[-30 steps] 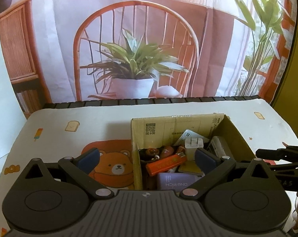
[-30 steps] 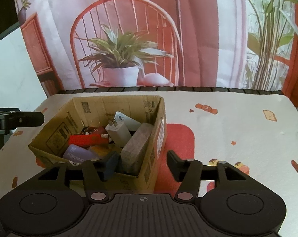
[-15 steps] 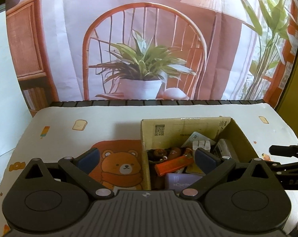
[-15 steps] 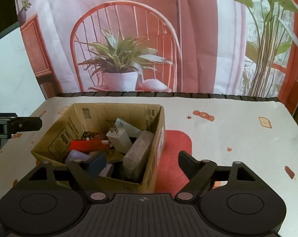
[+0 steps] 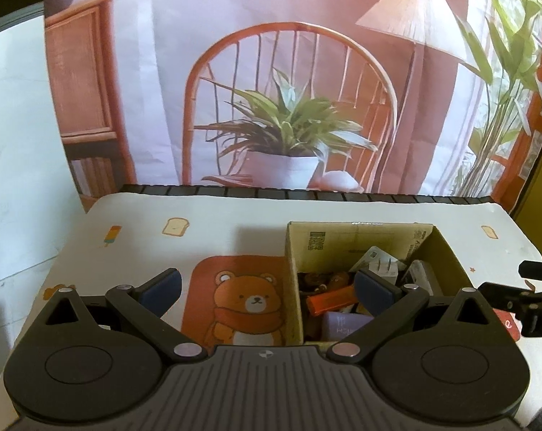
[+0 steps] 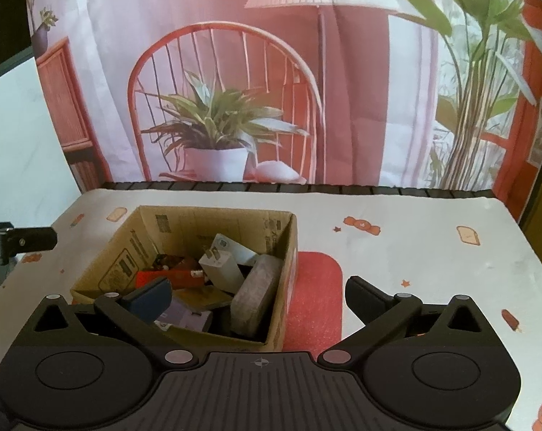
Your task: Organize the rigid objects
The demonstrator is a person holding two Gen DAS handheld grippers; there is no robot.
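Counter nearly bare; I see box [image 6: 213, 273] ahead-left of right hand-held gripper [image 6: 258, 292], just opened, jaws spread, empty.

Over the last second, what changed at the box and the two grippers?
The right gripper has just been opening its jaws, from half closed to fully wide, with nothing held between them. Both views have pulled back a little from the box. The left gripper stayed open and empty; the grey block and charger stayed in the box.

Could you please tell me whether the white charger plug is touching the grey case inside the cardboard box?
Touching: the right wrist view shows the white charger plug leaning against the grey case.
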